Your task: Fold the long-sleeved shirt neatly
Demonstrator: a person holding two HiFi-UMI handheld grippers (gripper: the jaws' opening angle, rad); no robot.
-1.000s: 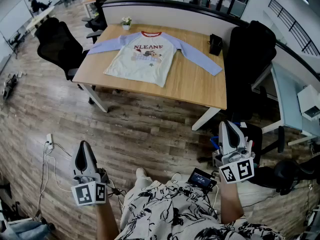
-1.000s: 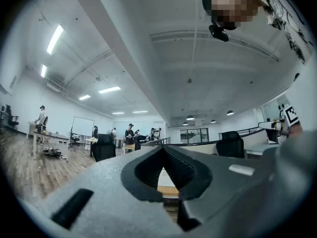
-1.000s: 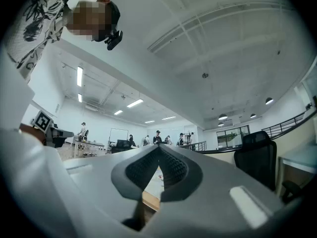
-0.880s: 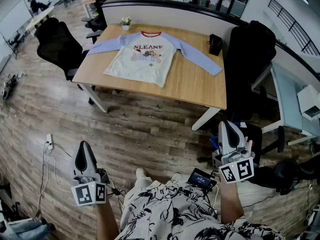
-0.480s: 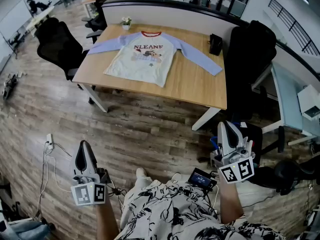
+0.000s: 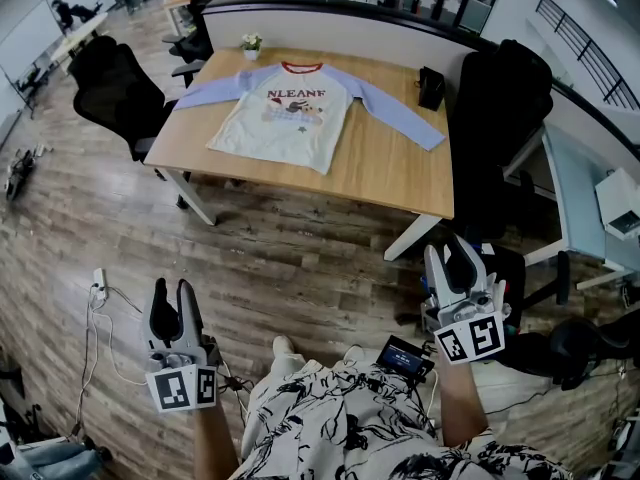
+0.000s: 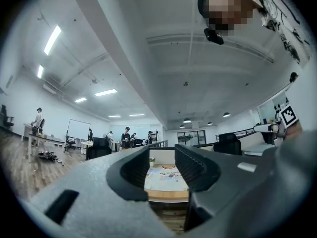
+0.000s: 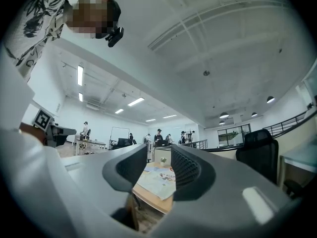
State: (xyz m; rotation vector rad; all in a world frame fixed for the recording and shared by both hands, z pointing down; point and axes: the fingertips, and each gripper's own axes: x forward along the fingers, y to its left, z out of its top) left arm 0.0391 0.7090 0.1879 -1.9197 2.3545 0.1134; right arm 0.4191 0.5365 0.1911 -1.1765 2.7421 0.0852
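Observation:
The long-sleeved shirt [image 6: 290,108], cream body with lavender sleeves and a red collar, lies flat and spread out on the wooden table [image 6: 380,168], far ahead of me. My left gripper [image 6: 172,308] hangs over the floor at lower left; its jaws have just been opening and hold nothing. My right gripper [image 6: 447,264] hovers at lower right, jaws likewise just opened and empty. Through the left gripper [image 7: 162,168] gap the shirt [image 7: 168,175] shows small and distant. Between the jaws of the right gripper [image 8: 159,171] I see the shirt [image 8: 161,180] on the table corner.
A small potted plant [image 6: 252,44] and a black box [image 6: 431,89] stand on the table. Black office chairs [image 6: 118,86] flank it, one at right [image 6: 500,98]. Cables and a power strip [image 6: 98,283] lie on the wood floor. A device [image 6: 405,358] sits near my feet.
Both grippers' jaws have parted from shut to a small gap. Neither hand has shifted noticeably, and the shirt lies as before.

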